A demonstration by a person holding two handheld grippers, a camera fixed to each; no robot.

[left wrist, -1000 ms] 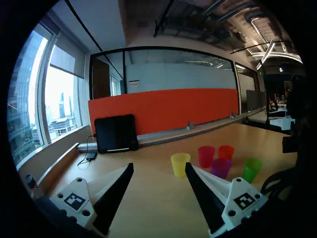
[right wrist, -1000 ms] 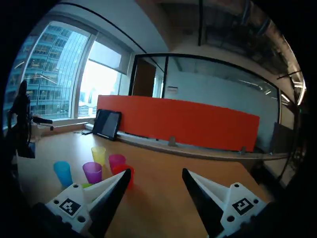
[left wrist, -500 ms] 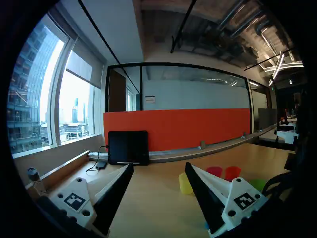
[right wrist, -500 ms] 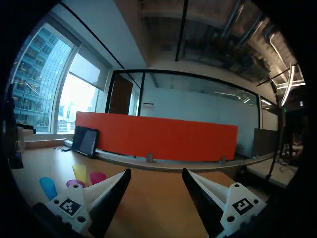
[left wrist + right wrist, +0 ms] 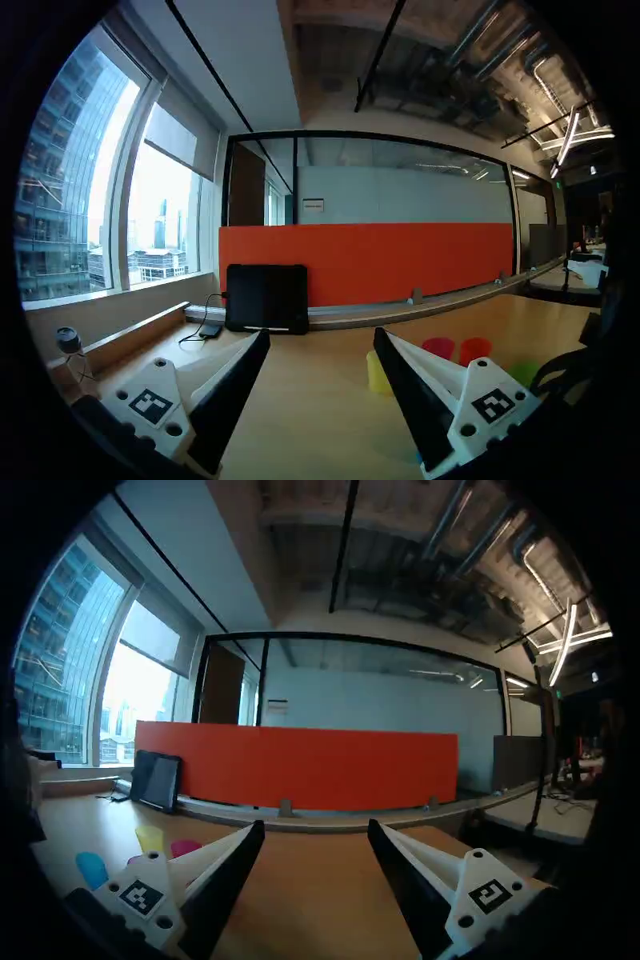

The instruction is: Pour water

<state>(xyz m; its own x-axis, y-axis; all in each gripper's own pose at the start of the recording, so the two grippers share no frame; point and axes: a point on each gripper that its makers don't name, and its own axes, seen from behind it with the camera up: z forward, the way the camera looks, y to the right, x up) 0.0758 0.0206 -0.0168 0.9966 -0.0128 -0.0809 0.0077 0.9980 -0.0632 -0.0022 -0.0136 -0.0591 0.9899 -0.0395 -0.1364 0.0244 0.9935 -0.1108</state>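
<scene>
- Left gripper view: the left claw (image 5: 320, 376) hangs above the wooden desk (image 5: 320, 436) with its two dark-tipped fingers spread wide and nothing between them.
- A yellow cup (image 5: 375, 373) stands on the desk, its right side hidden by the claw's right-hand finger.
- Past that finger a pink cup (image 5: 438, 347) and an orange-red cup (image 5: 474, 350) stand side by side, only their upper parts visible.
- A green cup (image 5: 524, 372) stands farther right, half hidden by the finger's marker plate.
- At the back of the desk a dark tablet (image 5: 266, 298) leans upright against an orange partition (image 5: 384, 260), with a cable (image 5: 204, 328) at its left.
- Tall windows (image 5: 88, 216) fill the left side.
- Right gripper view: the right claw (image 5: 316, 856) is also spread wide, empty, above bare desk.
- The cups stand low on the left, beside and behind the claw's left-hand finger: a blue cup (image 5: 92, 869) farthest left, the yellow cup (image 5: 149, 838) behind it, and the pink cup (image 5: 186, 847) just above the finger's edge.
- The tablet (image 5: 160, 779) stands beyond them at the left end of the orange partition (image 5: 320, 768).
- Whether any cup holds water cannot be told.
</scene>
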